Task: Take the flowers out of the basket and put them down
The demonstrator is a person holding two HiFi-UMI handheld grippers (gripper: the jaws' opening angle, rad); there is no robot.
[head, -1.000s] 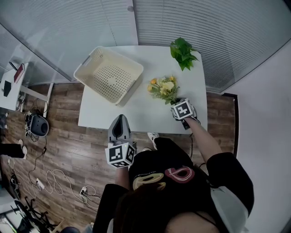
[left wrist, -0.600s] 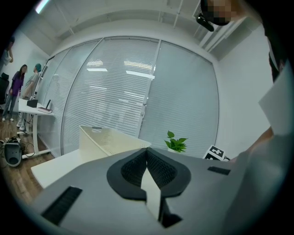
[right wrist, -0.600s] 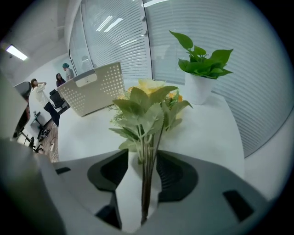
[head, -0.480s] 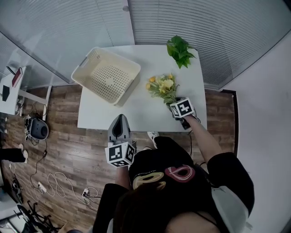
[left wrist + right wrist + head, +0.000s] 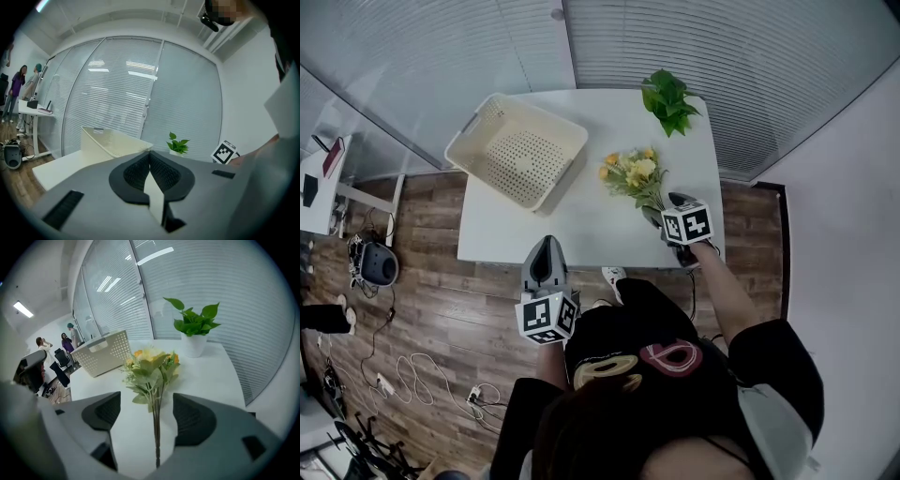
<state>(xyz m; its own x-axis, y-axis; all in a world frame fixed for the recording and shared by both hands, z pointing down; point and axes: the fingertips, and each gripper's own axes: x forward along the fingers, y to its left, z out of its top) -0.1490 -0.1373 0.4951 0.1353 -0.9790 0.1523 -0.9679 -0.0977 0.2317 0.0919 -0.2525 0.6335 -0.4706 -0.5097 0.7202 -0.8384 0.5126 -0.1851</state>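
Observation:
A bunch of yellow and orange flowers (image 5: 633,176) (image 5: 151,365) lies on the white table (image 5: 581,220), to the right of the cream perforated basket (image 5: 516,150) (image 5: 103,352), which holds nothing. My right gripper (image 5: 659,214) (image 5: 147,416) is at the stem end, its jaws opening wide. The stems lie between them, touched by neither pad. My left gripper (image 5: 546,265) (image 5: 152,176) hangs off the table's front edge over the floor, its jaws shut with nothing in them.
A small potted green plant (image 5: 671,100) (image 5: 193,331) stands at the table's far right corner. Glass walls with blinds run behind the table. Wooden floor with cables (image 5: 403,370) lies to the left, and people stand at a distant desk (image 5: 70,341).
My right gripper has opened and let go of the flower stems, and has drawn back a little toward the table's right front corner. The bunch now rests on the table. The left gripper stayed put.

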